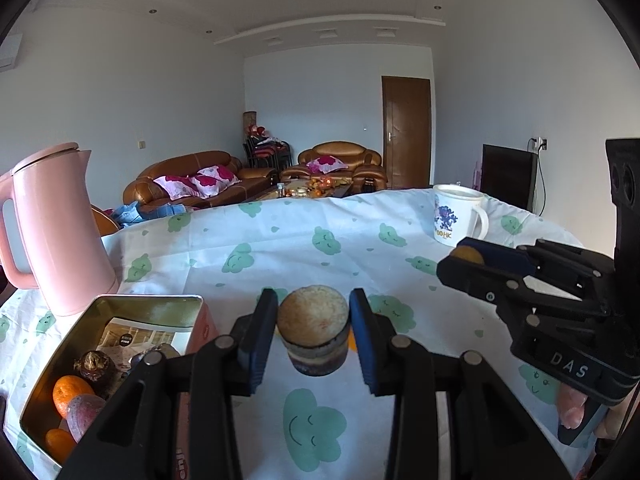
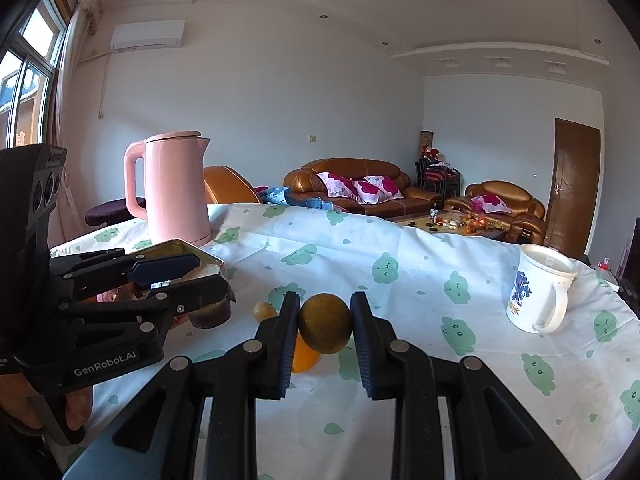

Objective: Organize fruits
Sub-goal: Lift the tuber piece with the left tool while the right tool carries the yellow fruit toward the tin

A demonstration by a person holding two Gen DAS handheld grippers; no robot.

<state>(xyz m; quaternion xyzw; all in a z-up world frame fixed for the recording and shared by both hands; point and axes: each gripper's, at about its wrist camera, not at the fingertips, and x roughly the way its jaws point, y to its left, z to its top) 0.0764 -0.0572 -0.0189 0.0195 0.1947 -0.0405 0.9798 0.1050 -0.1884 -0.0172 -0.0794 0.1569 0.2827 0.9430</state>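
My left gripper [image 1: 314, 306] is shut on a short cylindrical chunk [image 1: 313, 332] with a pale cut top and dark purple skin, just right of an open tin box [image 1: 148, 299]. The tin holds a tangerine [image 1: 68, 394], a reddish fruit [image 1: 84, 414] and a dark fruit [image 1: 96, 366]. My right gripper [image 2: 325, 305] is shut on a round brown-green fruit [image 2: 325, 323]. Below it on the cloth lie a tangerine [image 2: 305, 356] and a small tan fruit [image 2: 265, 311]. The right wrist view shows the left gripper [image 2: 210, 278] with its chunk [image 2: 210, 314] by the tin [image 2: 188, 246]. The left wrist view shows the right gripper [image 1: 454, 260] at the right.
A pink kettle [image 1: 60, 232] [image 2: 176, 188] stands behind the tin at the left. A white printed mug [image 1: 456, 216] [image 2: 536, 292] stands at the right. A cloud-patterned cloth [image 1: 320, 240] covers the table. A person's fingers [image 1: 572, 408] hold the right gripper's handle.
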